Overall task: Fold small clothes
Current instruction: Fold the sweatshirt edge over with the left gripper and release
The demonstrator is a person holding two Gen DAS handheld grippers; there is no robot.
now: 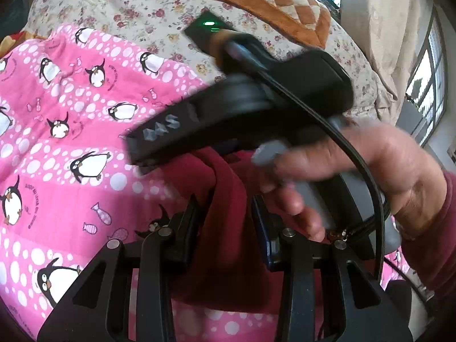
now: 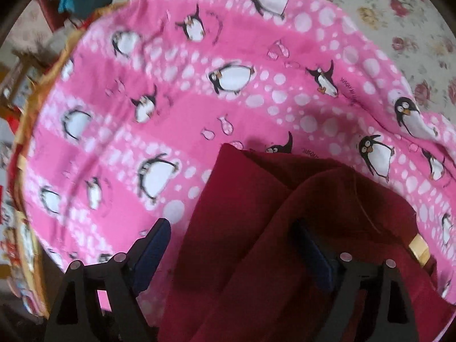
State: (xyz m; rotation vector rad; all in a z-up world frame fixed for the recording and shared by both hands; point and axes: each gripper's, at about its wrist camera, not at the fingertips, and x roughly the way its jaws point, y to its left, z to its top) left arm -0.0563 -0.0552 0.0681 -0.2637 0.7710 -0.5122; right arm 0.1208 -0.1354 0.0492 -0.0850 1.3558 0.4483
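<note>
Maroon garment between parted right tongs

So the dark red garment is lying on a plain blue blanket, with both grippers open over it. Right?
Not quite. The blanket is pink with penguins and white dots, not plain blue, as the right wrist view shows. The rest holds: the dark red garment lies on it, and the left gripper and right gripper are both open over it.
</note>
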